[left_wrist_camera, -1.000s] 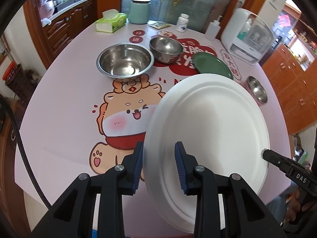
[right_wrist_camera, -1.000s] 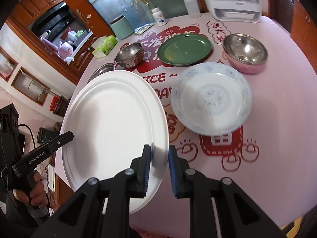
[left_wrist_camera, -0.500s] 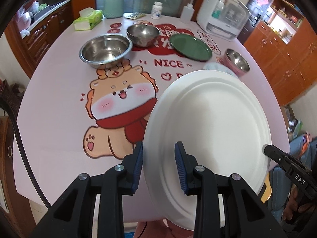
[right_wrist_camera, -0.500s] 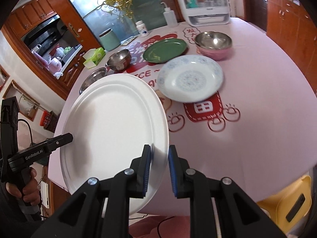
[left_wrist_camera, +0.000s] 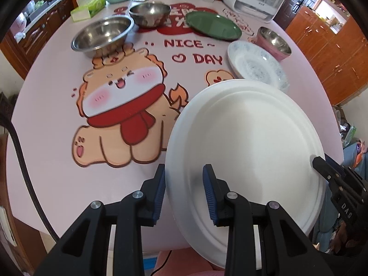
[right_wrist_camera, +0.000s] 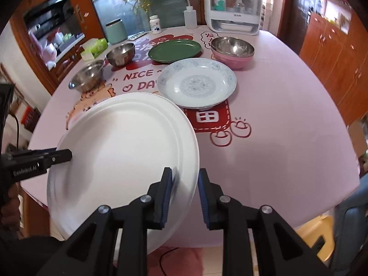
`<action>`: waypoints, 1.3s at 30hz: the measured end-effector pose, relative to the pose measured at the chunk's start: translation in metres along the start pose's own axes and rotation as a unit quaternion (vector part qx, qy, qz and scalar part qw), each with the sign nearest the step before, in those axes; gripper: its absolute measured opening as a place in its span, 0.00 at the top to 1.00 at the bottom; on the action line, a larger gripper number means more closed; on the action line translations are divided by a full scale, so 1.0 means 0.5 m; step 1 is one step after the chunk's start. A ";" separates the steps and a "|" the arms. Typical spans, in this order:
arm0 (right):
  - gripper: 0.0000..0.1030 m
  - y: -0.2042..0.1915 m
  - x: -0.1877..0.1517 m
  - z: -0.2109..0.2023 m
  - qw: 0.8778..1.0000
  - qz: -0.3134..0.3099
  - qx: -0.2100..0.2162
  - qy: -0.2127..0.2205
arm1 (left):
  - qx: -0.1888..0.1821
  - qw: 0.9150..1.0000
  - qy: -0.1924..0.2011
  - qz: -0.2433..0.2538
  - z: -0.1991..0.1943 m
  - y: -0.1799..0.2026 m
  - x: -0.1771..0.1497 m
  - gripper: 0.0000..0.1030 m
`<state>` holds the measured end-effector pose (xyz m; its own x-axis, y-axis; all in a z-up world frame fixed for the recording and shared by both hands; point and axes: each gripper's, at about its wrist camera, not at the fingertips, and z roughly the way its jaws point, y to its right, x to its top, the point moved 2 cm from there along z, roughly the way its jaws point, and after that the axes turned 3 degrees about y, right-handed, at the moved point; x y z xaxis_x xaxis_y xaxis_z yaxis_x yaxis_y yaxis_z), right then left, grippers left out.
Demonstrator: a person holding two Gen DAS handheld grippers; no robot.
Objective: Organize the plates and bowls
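- The left gripper (left_wrist_camera: 184, 188) pinches the white plate (left_wrist_camera: 248, 142) above the table's (right_wrist_camera: 287, 124) near edge; the right gripper (right_wrist_camera: 184, 193), jaws just opening, straddles its rim.
- Nothing looks stacked yet: green plate (right_wrist_camera: 174, 49), patterned plate (right_wrist_camera: 197, 84) and three steel bowls sit apart.

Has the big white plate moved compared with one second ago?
Yes. The white plate has come toward the near table edge: earlier it hid the patterned plate; now that plate shows beyond its rim.

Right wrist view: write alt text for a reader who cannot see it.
A large white plate sits between the right gripper and the left gripper at opposite rims; the right jaws have just been opening. Behind it on the pink table are a blue-patterned plate and a green plate.
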<state>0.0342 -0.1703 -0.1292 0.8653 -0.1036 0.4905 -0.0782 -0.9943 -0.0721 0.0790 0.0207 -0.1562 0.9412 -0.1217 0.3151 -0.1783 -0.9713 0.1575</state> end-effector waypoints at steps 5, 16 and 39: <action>0.77 0.032 -0.009 0.030 1.000 -0.014 0.000 -0.008 | 0.004 1.000 -0.017 -0.014 0.039 0.025 -0.003 0.71; 0.76 0.085 -0.022 0.093 0.999 -0.036 0.014 -0.039 | 0.029 0.998 -0.040 -0.047 0.110 0.073 -0.013 0.71; 0.73 0.083 -0.020 0.159 0.994 -0.082 0.033 -0.057 | 0.069 0.993 -0.038 -0.083 0.152 0.070 -0.013 0.71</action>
<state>0.0615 -0.2086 -0.2064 0.9149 0.0664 0.3981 0.0977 -0.9935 -0.0589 0.0883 -0.0281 -0.2238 0.9744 0.0333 0.2221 0.0183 -0.9974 0.0695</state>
